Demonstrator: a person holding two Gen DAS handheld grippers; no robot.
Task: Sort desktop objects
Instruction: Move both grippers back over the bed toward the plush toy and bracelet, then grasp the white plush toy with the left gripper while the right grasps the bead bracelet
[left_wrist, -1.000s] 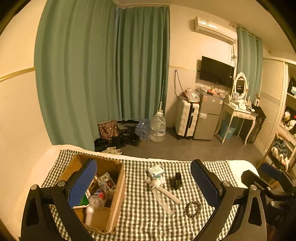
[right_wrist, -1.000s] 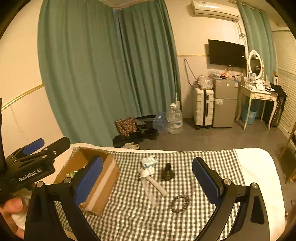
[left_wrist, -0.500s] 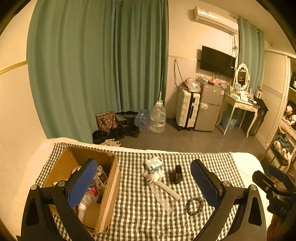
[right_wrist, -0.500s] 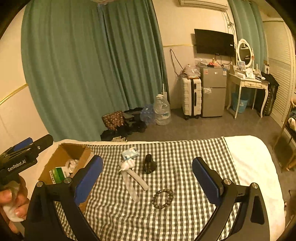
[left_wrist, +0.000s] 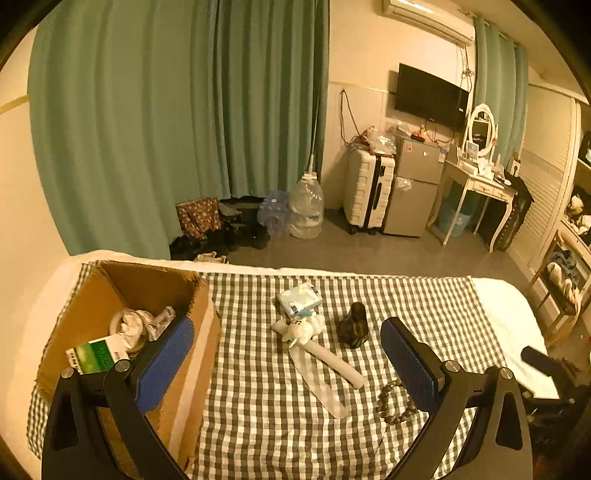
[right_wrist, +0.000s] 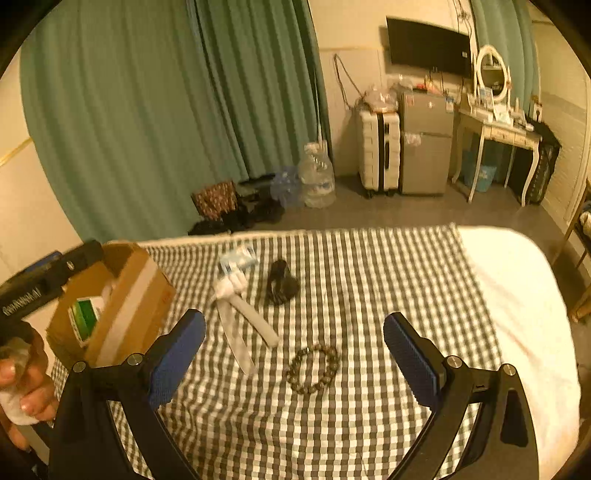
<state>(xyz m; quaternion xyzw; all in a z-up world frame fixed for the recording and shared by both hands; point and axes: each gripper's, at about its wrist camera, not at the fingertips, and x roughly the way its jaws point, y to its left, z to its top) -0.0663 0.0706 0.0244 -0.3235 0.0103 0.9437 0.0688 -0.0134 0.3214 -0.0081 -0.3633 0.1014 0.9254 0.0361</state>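
Fingers (left_wrist: 166, 363) on my left gripper (left_wrist: 288, 365) spread wide, nothing held; right gripper (right_wrist: 293, 360) same, wide and empty. Left hovers at the near edge of the checked cloth (left_wrist: 424, 306), its left finger over the box (left_wrist: 192, 354) rim. Right hangs over the near-middle of the cloth with the bracelet (right_wrist: 313, 368) lying between its fingers, below them.

Room: open cloth to the right of the items, then bare white bed (right_wrist: 517, 295) out to its right edge. Box sits at the cloth's left end, top open, tall wall facing the items, so it blocks a low sweep from the left.

Loose on the cloth, four things: one tissue pack (left_wrist: 299, 300) farthest back, one white plush toy with a tube and flat strap (left_wrist: 317, 350) just in front of it, touching or nearly, one dark bottle (left_wrist: 354, 325) lying just right of the toy, one bracelet nearest me, apart from the rest.

In the box: one green-white carton (left_wrist: 96, 354), one crumpled white bundle (left_wrist: 133, 325); the rest hidden.

A hand (right_wrist: 22, 384) holds the left gripper's handle in the right view, with a white wad in it.
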